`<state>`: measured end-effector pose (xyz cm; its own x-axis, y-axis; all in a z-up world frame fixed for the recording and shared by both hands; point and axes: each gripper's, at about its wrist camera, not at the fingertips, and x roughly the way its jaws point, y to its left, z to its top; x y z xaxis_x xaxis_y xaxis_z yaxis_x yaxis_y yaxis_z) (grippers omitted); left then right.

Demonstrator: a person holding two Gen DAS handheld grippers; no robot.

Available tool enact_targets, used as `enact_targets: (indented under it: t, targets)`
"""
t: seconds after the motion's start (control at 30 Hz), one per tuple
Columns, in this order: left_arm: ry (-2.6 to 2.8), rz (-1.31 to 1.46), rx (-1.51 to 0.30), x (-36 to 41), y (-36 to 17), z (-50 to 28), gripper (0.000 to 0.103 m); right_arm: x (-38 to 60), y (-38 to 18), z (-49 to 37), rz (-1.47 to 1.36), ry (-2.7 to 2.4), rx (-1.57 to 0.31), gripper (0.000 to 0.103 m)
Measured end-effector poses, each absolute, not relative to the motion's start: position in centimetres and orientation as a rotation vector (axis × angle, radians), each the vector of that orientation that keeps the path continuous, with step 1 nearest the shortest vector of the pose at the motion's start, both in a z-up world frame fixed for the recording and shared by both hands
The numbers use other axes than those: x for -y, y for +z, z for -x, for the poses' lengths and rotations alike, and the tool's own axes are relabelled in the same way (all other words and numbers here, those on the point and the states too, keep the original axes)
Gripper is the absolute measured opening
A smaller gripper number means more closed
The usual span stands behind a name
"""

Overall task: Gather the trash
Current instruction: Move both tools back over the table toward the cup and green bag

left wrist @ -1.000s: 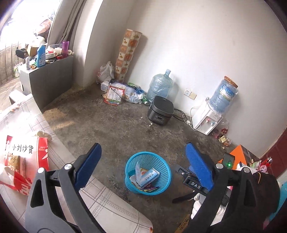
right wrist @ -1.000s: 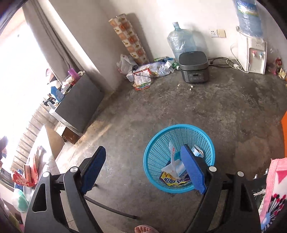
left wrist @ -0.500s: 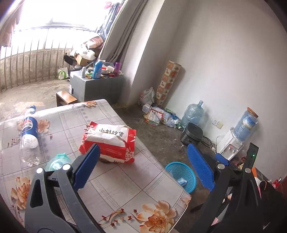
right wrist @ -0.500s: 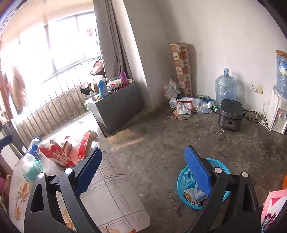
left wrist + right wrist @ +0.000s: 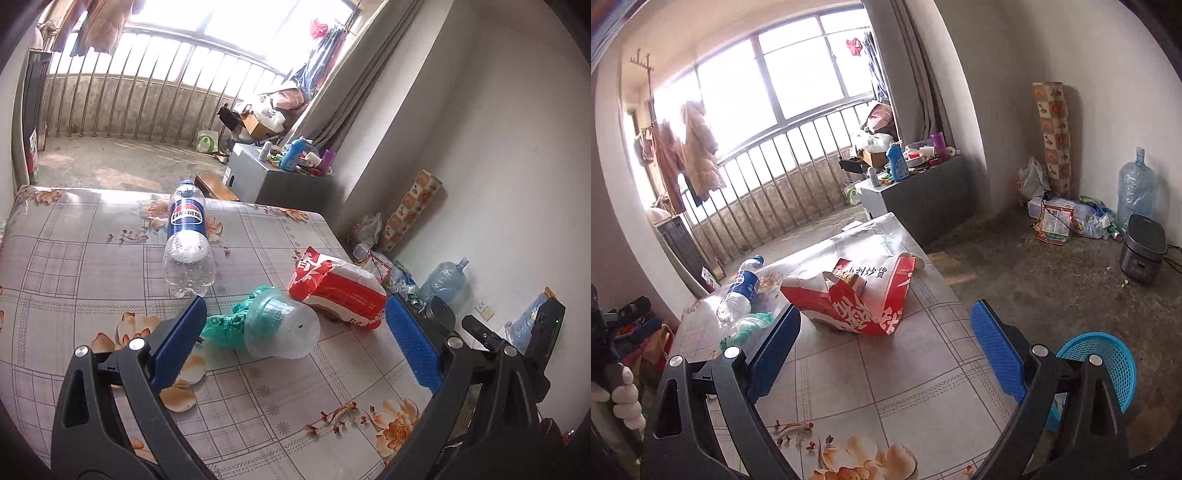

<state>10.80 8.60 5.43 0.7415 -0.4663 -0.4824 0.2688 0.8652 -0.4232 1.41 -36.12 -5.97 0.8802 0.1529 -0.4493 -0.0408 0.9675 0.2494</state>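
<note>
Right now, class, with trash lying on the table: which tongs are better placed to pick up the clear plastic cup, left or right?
Probably left. The left tongs are open with the clear plastic cup lying between their tips; the right tongs face the red bag.

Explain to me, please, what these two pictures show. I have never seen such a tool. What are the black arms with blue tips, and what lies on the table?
There is no robot here. A person carries two hand-held grippers, each with a wide-angle camera looking forward along its two fingers. One picture comes from the left gripper, the other from the right gripper. The black arms are the fingers; the blue tips are their pads. Both grippers are open and hold nothing.

On the flower-patterned table lie an empty cola bottle on its side, a clear plastic cup tipped over against some crumpled green plastic, and a red and white snack bag, torn open. On the floor beside the table stands a blue basket, probably meant for the trash.
</note>
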Motion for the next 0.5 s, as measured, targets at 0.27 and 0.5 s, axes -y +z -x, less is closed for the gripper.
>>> enact_targets:
  t: [0.27,0.5]
  targets:
    - [-0.460,0.328,-0.662,-7.5,2.7,-12.0,0.075,32.9,-6.6,-3.4,-0.206,0.195,-0.548,0.082]
    - [-0.480,0.255,-0.680,-5.4,1.1,-13.3,0.063,32.3,-7.2,-5.3,-0.184,0.198,-0.585,0.074]
